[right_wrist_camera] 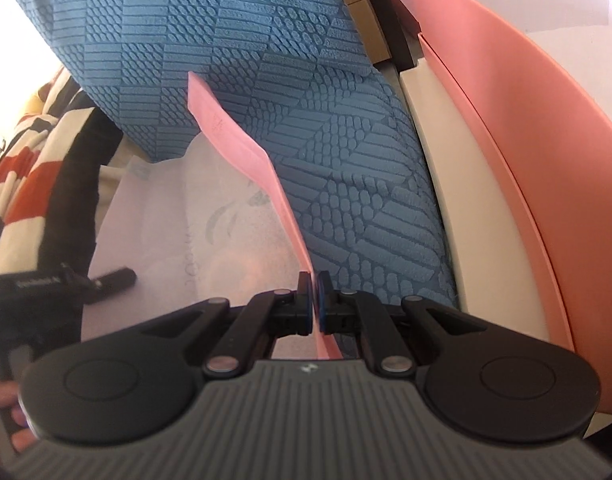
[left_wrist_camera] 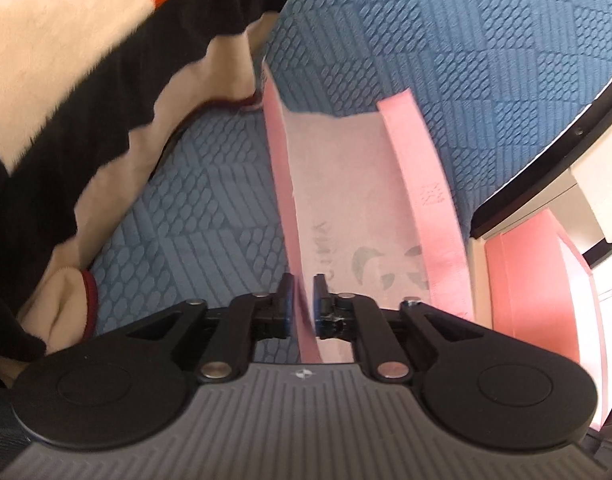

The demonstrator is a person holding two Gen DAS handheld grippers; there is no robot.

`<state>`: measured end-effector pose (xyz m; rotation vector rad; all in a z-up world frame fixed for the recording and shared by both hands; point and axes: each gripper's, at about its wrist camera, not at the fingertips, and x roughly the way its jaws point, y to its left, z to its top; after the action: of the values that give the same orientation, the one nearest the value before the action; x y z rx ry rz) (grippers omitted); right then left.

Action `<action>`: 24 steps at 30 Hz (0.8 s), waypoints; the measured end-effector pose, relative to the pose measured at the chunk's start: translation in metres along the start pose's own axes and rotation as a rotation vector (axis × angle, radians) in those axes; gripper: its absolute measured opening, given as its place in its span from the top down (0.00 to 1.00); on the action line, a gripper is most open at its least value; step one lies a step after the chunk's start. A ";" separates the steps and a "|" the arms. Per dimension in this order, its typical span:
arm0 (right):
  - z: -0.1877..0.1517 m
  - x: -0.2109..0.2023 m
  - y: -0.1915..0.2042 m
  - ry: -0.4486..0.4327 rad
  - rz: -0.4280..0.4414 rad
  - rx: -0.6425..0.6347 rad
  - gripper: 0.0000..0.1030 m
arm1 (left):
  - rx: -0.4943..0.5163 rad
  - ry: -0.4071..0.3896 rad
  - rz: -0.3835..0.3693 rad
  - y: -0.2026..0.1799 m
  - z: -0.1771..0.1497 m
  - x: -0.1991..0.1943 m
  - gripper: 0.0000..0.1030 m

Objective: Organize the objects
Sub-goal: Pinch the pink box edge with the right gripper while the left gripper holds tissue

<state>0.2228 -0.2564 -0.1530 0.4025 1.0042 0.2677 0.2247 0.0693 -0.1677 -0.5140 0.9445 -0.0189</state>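
Pink-trimmed bag (left_wrist_camera: 345,200) being held stretched above blue textured mat (left_wrist_camera: 445,60). Right gripper (right_wrist_camera: 314,300) being kept clamped on right pink edge; left gripper (left_wrist_camera: 304,300) jaws parted slightly around left edge, apparently being released. Organizing judged unfinished.

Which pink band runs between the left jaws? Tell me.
The bag's left-edge band, running down between the left gripper's jaws. The other band, with stitched crosses, lies clear to their right.
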 end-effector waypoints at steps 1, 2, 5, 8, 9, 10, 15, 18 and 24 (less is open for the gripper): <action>0.000 0.000 0.001 -0.002 -0.001 -0.004 0.95 | 0.008 -0.017 -0.003 -0.002 -0.001 -0.006 0.79; -0.001 0.000 0.001 -0.003 -0.002 -0.010 0.95 | 0.014 -0.038 -0.009 -0.003 0.001 -0.009 0.73; -0.002 -0.001 0.004 -0.008 -0.005 -0.028 0.95 | 0.043 -0.108 -0.053 -0.010 0.005 -0.021 0.69; -0.002 0.000 0.006 -0.011 -0.004 -0.040 0.95 | 0.086 -0.180 -0.095 -0.020 0.010 -0.031 0.69; -0.002 0.000 0.006 -0.011 -0.004 -0.043 0.95 | 0.102 -0.197 -0.109 -0.024 0.012 -0.032 0.69; -0.002 0.000 0.006 -0.012 -0.003 -0.046 0.95 | 0.115 -0.206 -0.125 -0.028 0.013 -0.032 0.69; -0.003 0.000 0.008 -0.011 0.000 -0.056 0.95 | 0.186 -0.188 -0.232 -0.048 0.017 -0.022 0.69; -0.004 0.000 0.010 -0.013 0.000 -0.061 0.95 | 0.249 -0.160 -0.295 -0.063 0.013 -0.014 0.70; -0.004 0.000 0.011 -0.013 0.000 -0.071 0.95 | 0.341 -0.045 -0.381 -0.087 -0.006 0.014 0.70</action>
<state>0.2190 -0.2455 -0.1496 0.3397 0.9788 0.2996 0.2461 -0.0127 -0.1440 -0.3687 0.7670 -0.5024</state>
